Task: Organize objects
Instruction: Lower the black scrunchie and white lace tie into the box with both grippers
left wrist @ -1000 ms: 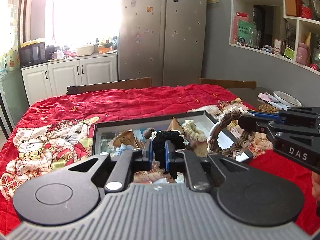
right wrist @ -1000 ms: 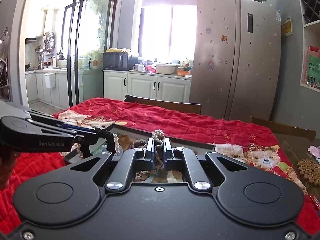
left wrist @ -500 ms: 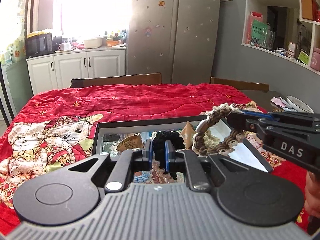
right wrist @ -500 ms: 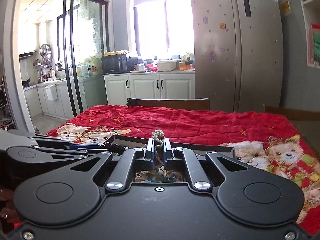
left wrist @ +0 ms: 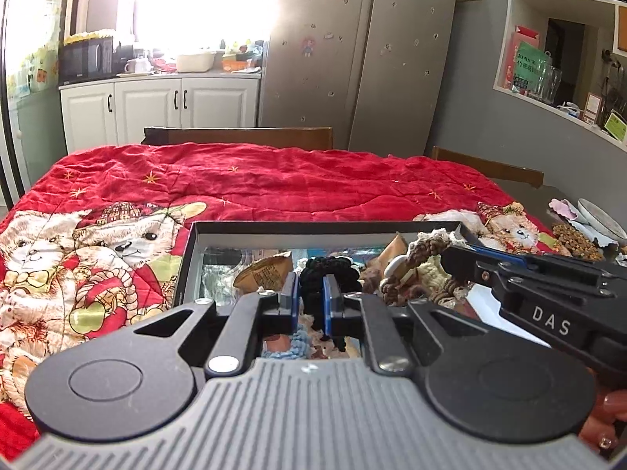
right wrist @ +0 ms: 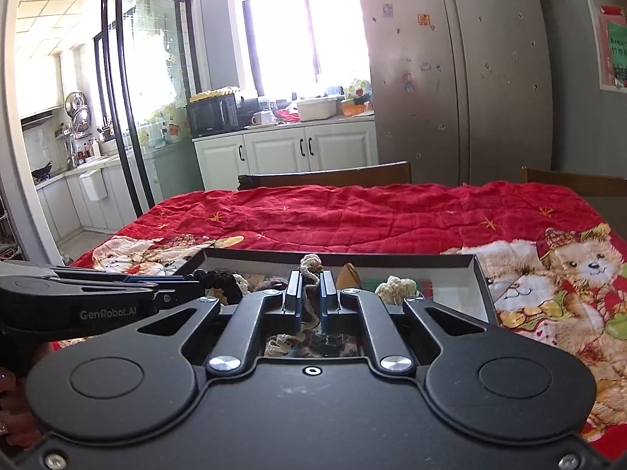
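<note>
left gripper [left wrist: 311,293] is clamping a black scrunchie [left wrist: 328,270]; right gripper [right wrist: 310,293] is pinching a brown-and-cream braided scrunchie [left wrist: 425,252]. both are hanging over the black tray [left wrist: 313,228] sitting on the red quilt [left wrist: 274,180], apparently clear of the hair ties and wrappers lying inside.

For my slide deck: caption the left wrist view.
Left gripper clamps a black scrunchie over the black tray; right gripper holds a brown braided one.

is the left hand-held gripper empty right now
No, the left hand-held gripper is shut on a black scrunchie above the open box.
</note>
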`<state>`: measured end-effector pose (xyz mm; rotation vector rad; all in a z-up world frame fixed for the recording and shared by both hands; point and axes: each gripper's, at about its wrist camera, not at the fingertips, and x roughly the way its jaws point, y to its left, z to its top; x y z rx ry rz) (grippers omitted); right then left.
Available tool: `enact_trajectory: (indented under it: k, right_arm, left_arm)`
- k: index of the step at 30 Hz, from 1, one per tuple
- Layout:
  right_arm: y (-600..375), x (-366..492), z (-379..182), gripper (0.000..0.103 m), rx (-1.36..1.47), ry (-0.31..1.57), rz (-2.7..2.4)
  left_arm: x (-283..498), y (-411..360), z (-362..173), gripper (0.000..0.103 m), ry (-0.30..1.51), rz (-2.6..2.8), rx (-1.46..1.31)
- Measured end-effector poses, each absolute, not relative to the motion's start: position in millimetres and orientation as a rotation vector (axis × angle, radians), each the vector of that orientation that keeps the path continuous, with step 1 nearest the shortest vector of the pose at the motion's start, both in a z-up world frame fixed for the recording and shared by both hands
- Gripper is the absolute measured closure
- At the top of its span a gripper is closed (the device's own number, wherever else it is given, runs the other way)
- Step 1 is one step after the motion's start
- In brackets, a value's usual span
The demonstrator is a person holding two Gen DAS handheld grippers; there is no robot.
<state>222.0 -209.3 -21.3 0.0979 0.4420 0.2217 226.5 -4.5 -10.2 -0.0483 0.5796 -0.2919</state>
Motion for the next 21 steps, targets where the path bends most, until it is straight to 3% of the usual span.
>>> enact_trajectory:
  k: [21]
  right_arm:
    - [-222,243,-52,0.095,0.138,0.509,0.189]
  left_arm:
    - [246,-2,-34,0.088,0.628,-0.234,-0.028]
